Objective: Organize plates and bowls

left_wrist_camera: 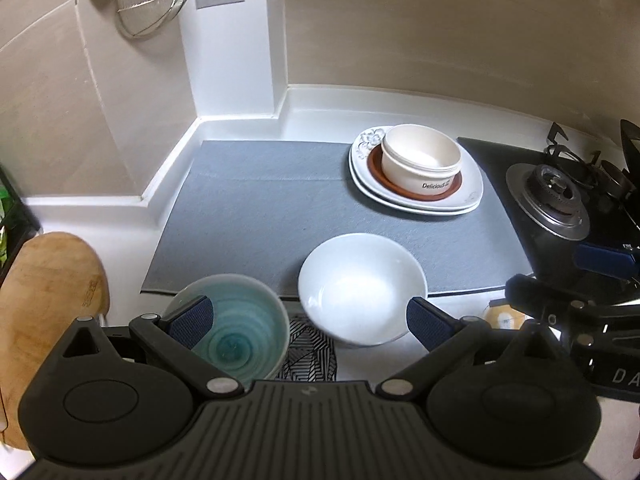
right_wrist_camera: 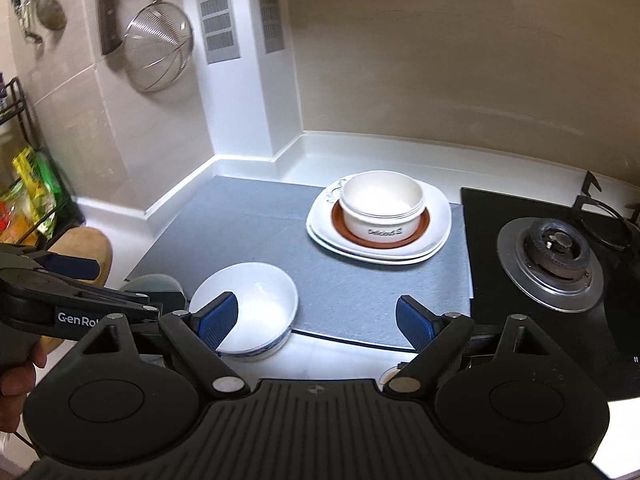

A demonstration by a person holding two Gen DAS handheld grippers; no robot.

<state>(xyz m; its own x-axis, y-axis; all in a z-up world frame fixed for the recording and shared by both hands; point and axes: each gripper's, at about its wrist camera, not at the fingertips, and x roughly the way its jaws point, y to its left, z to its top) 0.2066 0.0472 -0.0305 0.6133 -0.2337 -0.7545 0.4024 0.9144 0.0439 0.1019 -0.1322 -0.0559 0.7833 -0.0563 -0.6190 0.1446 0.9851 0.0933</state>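
A cream bowl marked "Delicious" (left_wrist_camera: 420, 164) sits on a brown saucer (left_wrist_camera: 416, 194), on stacked white plates (left_wrist_camera: 468, 200), at the back right of a grey mat (left_wrist_camera: 248, 216). A white bowl (left_wrist_camera: 362, 286) lies at the mat's front edge. A teal-glazed bowl (left_wrist_camera: 236, 328) stands left of it. My left gripper (left_wrist_camera: 310, 320) is open above both bowls, its left pad over the teal bowl. My right gripper (right_wrist_camera: 316, 320) is open; its left finger overlaps the white bowl (right_wrist_camera: 248, 306). The stack shows in the right wrist view too, with the cream bowl (right_wrist_camera: 380, 210) on top.
A gas stove burner (right_wrist_camera: 554, 264) sits right of the mat. A wooden cutting board (left_wrist_camera: 44, 304) lies at the left. A wire strainer (right_wrist_camera: 158, 52) and a cleaver hang on the wall. A black patterned trivet (left_wrist_camera: 310, 354) lies below the bowls. A rack with packets (right_wrist_camera: 28, 200) stands far left.
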